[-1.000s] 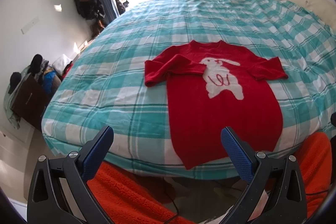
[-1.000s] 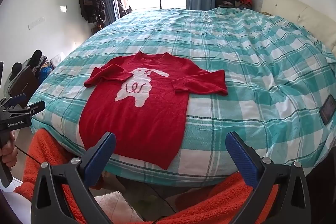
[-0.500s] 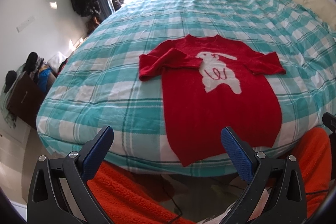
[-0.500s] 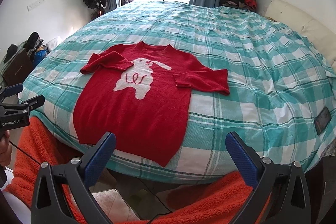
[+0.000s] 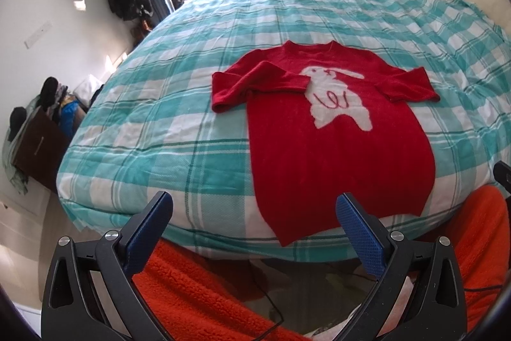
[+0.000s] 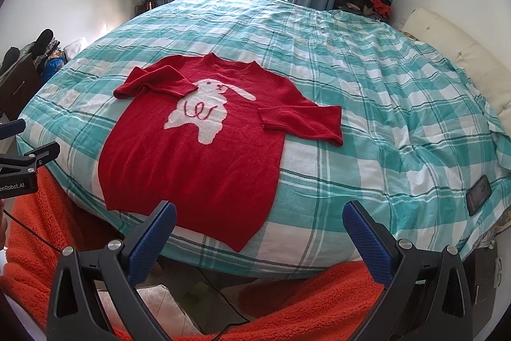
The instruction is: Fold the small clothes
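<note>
Right wrist view: red knitted sweater with a white rabbit [image 6: 204, 149] lies mid-frame, hem nearest; right gripper [image 6: 258, 232] gapes empty over its hem; left gripper [image 5: 254, 222] likewise spread.

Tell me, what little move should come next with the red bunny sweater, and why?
Probably lower both open grippers, left and right, to the hem of the red knitted sweater with the white rabbit. Both sleeves already lie folded inward, and the hem lies nearest, at the edge of the teal checked bed cover.
</note>
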